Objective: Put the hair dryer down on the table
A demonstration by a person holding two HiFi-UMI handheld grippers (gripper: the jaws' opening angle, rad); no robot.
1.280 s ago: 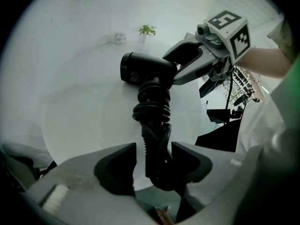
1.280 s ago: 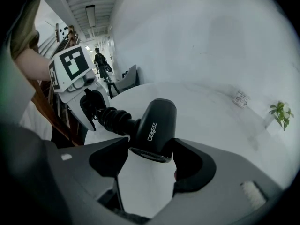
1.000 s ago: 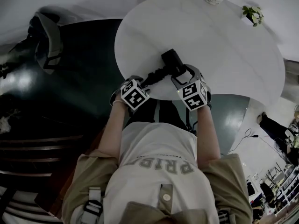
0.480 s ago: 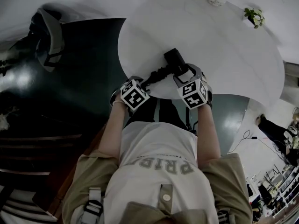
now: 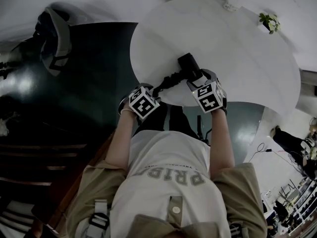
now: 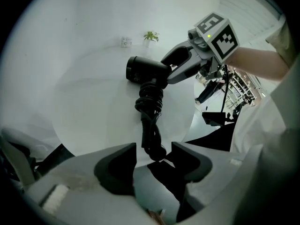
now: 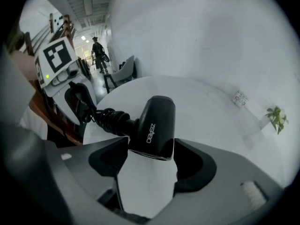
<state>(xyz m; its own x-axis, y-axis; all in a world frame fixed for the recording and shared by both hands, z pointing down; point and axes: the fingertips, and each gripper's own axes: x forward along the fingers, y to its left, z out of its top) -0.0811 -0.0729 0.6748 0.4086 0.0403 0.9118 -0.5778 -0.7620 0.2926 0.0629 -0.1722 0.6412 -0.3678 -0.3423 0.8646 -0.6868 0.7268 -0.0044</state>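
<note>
Grey jaws of the right gripper (image 7: 151,144) stand wide and clamp the black plastic hair dryer (image 7: 152,125) at the rear of its barrel. Jaws of the left gripper (image 6: 153,146) are parted, and the end of the black coiled cord (image 6: 150,102) hangs loose between them. The dryer sits low over the near edge of the round white table (image 5: 237,48), handle toward the left gripper; whether it rests on the top I cannot tell. The left forearm (image 5: 121,138) and right forearm (image 5: 220,143) reach forward side by side, grippers pitched steeply down.
</note>
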